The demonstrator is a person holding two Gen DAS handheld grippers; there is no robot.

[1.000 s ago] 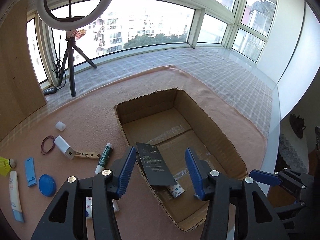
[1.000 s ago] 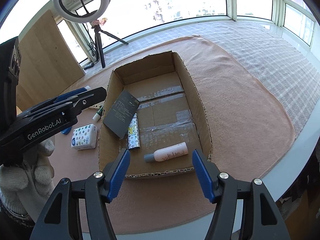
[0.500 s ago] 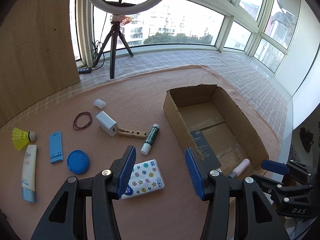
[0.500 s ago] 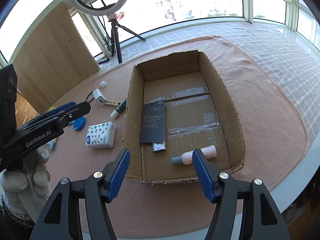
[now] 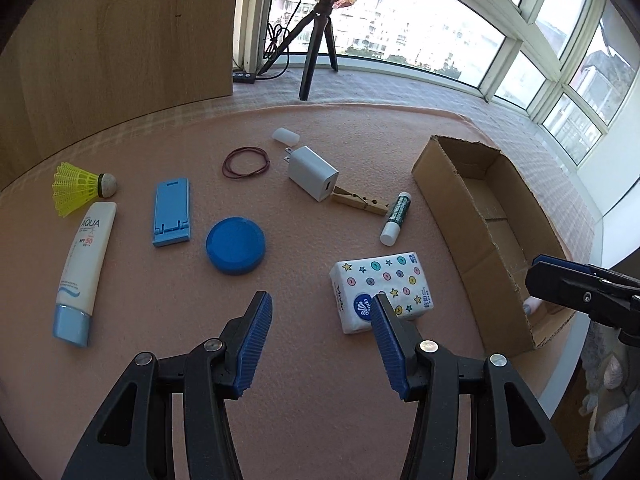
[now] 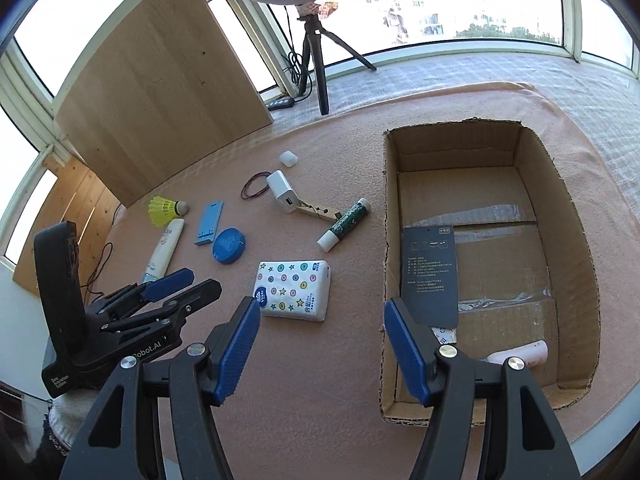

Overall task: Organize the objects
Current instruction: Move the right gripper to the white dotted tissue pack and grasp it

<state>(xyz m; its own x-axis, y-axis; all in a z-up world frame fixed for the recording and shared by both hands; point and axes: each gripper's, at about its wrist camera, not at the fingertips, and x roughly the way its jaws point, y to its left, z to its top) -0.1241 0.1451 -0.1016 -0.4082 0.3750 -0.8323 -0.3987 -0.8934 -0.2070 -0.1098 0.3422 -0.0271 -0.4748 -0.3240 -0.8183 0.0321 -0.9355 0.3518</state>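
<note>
My left gripper (image 5: 322,338) is open and empty, low over the pink cloth. A star-patterned tissue pack (image 5: 380,288) lies just ahead of its right pad. Beyond are a blue lid (image 5: 235,245), a blue phone stand (image 5: 172,212), a sunscreen tube (image 5: 86,256), a shuttlecock (image 5: 80,188), a white charger (image 5: 312,172), a clothespin (image 5: 360,202) and a glue stick (image 5: 396,218). My right gripper (image 6: 324,344) is open and empty, astride the near left wall of the cardboard box (image 6: 386,240). The box holds a black card (image 6: 430,272) and a pink bottle (image 6: 520,354).
A rubber band (image 5: 246,163) and a small white cap (image 5: 285,136) lie farther back. A ring-light tripod (image 5: 316,40) and a wooden board (image 5: 120,40) stand by the window. The table edge runs close on the right, past the box (image 5: 452,200).
The left gripper swung left from above the box to the loose objects and sank toward the cloth. The right gripper shifted left toward the box's left wall. Both stay equally wide.
</note>
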